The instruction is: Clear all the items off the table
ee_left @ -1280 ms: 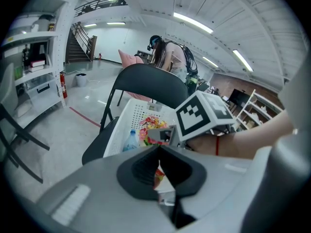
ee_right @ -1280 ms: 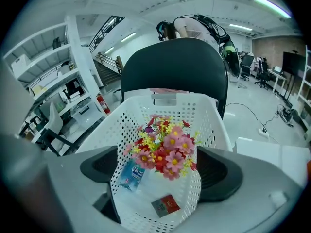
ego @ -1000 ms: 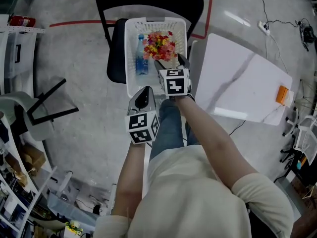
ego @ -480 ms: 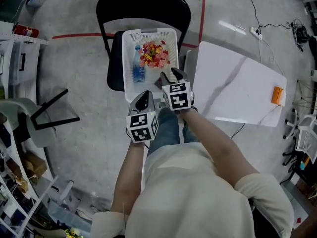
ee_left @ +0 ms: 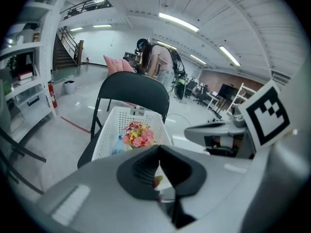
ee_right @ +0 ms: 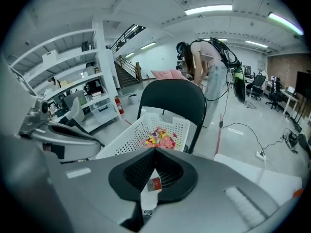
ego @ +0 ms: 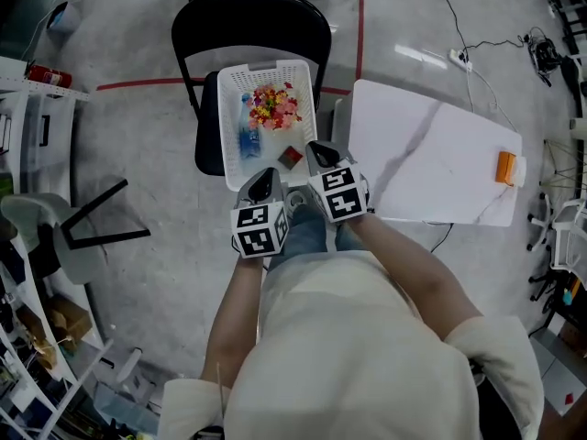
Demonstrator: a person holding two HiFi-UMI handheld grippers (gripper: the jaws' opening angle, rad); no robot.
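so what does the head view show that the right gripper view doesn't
Only the head view shows the blue plastic bottle lying in the white perforated plastic basket, and the wearer's cream top. Only the right gripper view shows the grey shelving unit, the staircase behind it and a person standing beyond the black folding chair. Both show that basket on the chair, the bunch of colourful artificial flowers inside it, and the white table beside the chair.
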